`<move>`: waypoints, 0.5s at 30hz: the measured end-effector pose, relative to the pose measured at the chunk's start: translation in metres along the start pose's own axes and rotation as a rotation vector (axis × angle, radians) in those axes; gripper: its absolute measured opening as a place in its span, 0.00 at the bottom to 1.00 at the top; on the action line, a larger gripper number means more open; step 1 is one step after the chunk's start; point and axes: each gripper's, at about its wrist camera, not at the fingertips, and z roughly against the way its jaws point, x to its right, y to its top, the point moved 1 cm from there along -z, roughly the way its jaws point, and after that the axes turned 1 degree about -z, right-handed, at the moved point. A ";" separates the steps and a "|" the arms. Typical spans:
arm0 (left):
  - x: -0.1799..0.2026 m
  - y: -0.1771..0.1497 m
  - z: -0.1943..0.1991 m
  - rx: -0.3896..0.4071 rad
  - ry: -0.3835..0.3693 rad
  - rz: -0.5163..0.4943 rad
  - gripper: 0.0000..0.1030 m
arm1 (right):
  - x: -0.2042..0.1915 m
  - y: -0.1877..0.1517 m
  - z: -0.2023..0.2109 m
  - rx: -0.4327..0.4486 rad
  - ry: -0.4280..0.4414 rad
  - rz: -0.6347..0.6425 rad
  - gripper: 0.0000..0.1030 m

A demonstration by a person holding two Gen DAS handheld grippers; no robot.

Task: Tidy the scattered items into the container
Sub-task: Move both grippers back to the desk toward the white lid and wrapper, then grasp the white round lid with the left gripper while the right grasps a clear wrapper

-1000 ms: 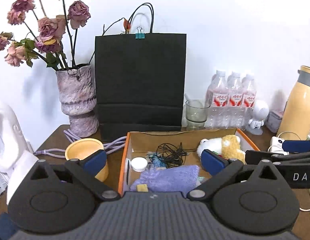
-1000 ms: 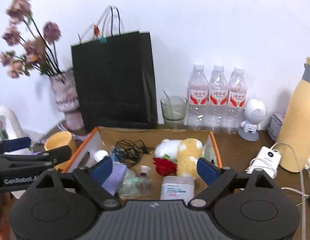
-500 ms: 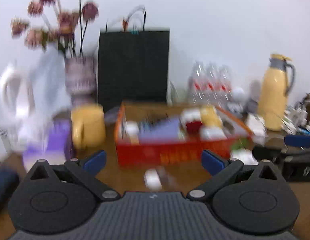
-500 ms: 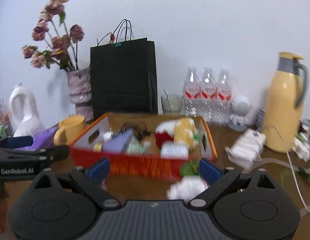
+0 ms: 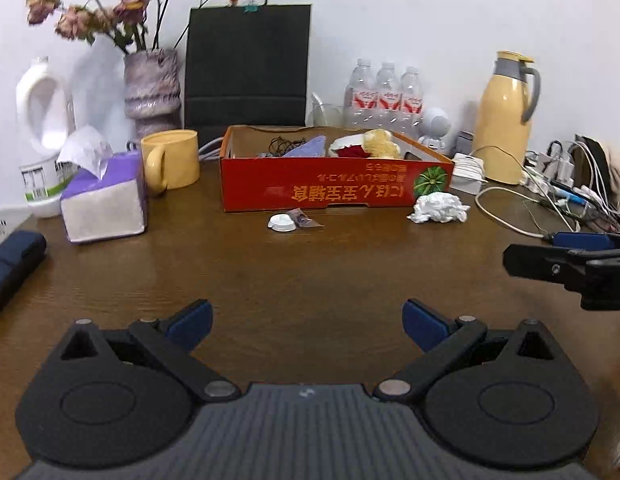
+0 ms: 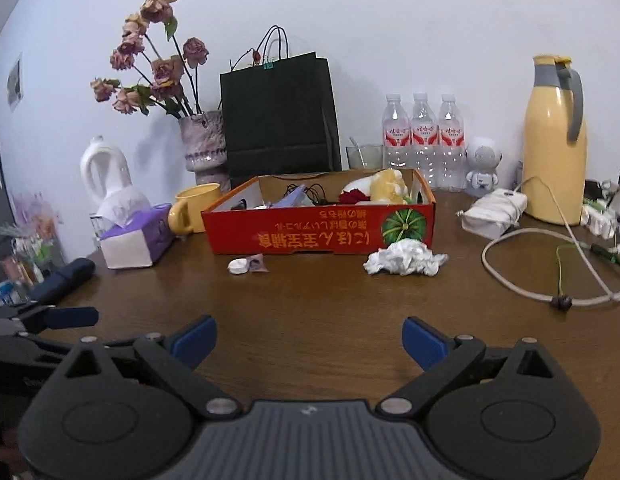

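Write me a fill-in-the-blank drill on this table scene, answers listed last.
1. The crumpled tissue lies on the table in front of the ____ box.
2. The mug beside that box is ____.
3. Behind the box stands a ____ paper bag.
4. Both grippers' jaws stand ____.

Answers: red; yellow; black; open

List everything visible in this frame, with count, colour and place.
box: 1, red-orange, table centre, holds cable, plush, cloth
cap: 1, white, in front of box
wrapper: 1, dark, touching cap
tissue wad: 1, white, at box's right corner
tissue pack: 1, purple, left of box
mug: 1, yellow, beside box
vase: 1, mauve, dried roses
bag: 1, black, behind box
bottles: 3, clear
thermos: 1, yellow, right
left gripper: open, empty
right gripper: open, empty
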 end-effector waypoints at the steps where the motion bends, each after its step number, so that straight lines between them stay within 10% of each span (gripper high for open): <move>1: -0.002 0.001 -0.003 -0.003 0.004 0.006 1.00 | 0.003 0.003 -0.005 -0.004 -0.012 -0.002 0.96; 15: -0.055 0.060 -0.106 -0.098 0.017 0.084 0.68 | -0.015 0.057 -0.131 -0.145 0.150 0.059 0.67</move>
